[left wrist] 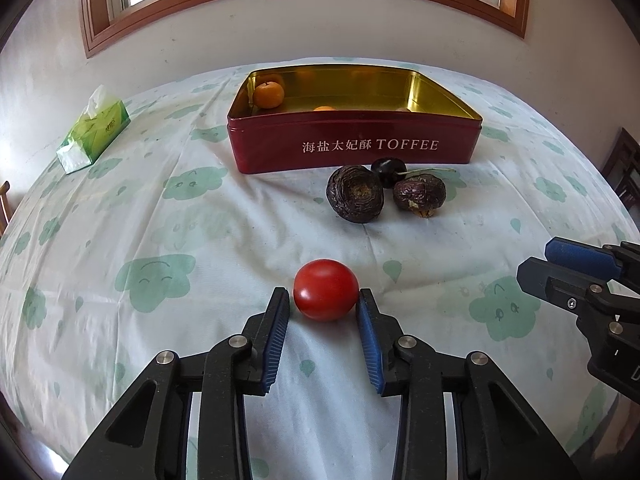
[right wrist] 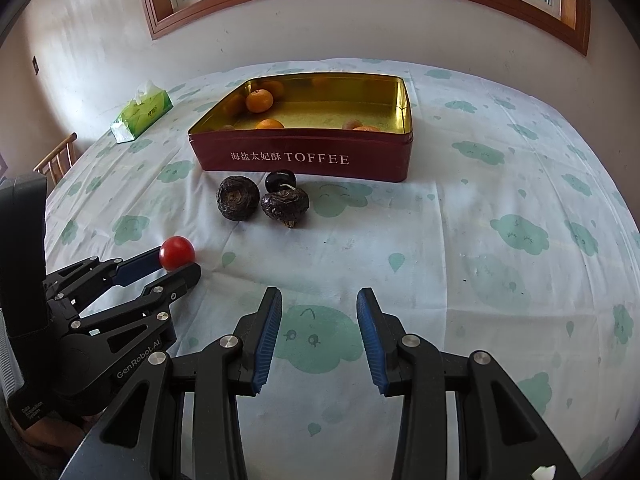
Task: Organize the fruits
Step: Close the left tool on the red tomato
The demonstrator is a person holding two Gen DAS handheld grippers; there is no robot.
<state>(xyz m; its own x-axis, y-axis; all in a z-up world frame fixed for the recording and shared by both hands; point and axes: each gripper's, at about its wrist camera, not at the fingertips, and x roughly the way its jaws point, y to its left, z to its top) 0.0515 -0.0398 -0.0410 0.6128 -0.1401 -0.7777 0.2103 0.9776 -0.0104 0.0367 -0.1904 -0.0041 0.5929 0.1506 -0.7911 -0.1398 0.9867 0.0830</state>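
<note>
While the tomato sits between the left gripper tips, jaws spread, touching or not unclear | tin straight ahead | right gripper spread, empty, farther off

A glossy metal tin, red lacquer outside and mirror gold inside, sits at upper centre. The tomato is smooth and shiny; the two dark fruits are matt and wrinkled. Bench cloth looks thin and creased; jaws carry ribbed blue pads.

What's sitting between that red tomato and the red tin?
Three dark fruits: two wrinkled ones and a small shiny one, on the cloth, clear in both views.
</note>
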